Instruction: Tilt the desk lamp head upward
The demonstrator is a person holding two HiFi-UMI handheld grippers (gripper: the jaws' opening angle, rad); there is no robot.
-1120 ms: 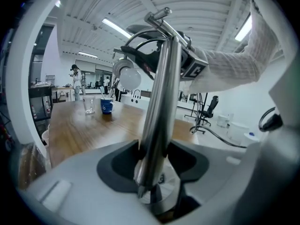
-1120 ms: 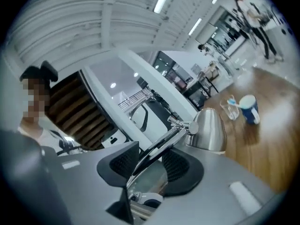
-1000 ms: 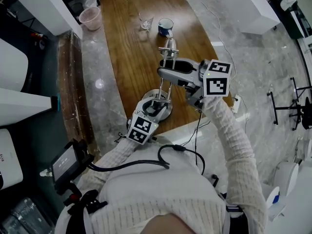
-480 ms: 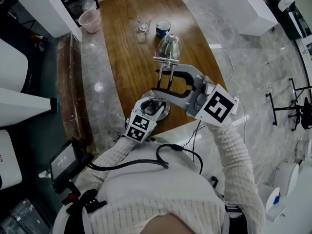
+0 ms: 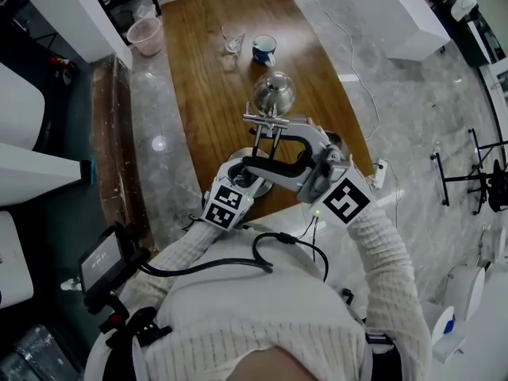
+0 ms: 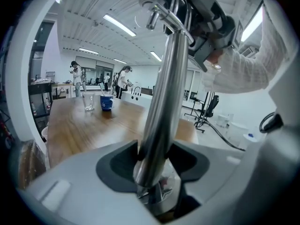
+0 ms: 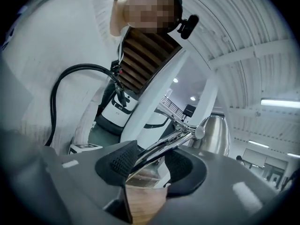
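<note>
So since a second back, the right gripper (image 5: 266, 143) had rolled over hard, its marker cube (image 5: 345, 201) swinging from up beside the lamp down toward the person's chest. The lamp head (image 5: 274, 94) had come out into plain sight beyond it. That shiny chrome dome sat at the far end of the lamp arm (image 5: 270, 137), past the right gripper's jaw tips, out over the middle of the wooden table (image 5: 214, 70).

The right gripper's jaws had just been opening. The thin chrome rods of the arm ran between the pads, close against one pad with a bit of daylight on the other side, so it looked slack, not a real pinch.

Lower down, the left gripper (image 5: 246, 173) was clamped on the lamp stem (image 6: 161, 102) just above the round base (image 5: 268, 187), both pads snug against the tube. The stem rose at a slight lean from those jaws up to the joint where the right gripper was.

Further out on the table, well apart from the lamp, stood a blue mug (image 5: 264, 49) with a clear glass (image 5: 232, 40) just beside it. A pink cup (image 5: 147, 32) sat off the table's corner on the left.
</note>
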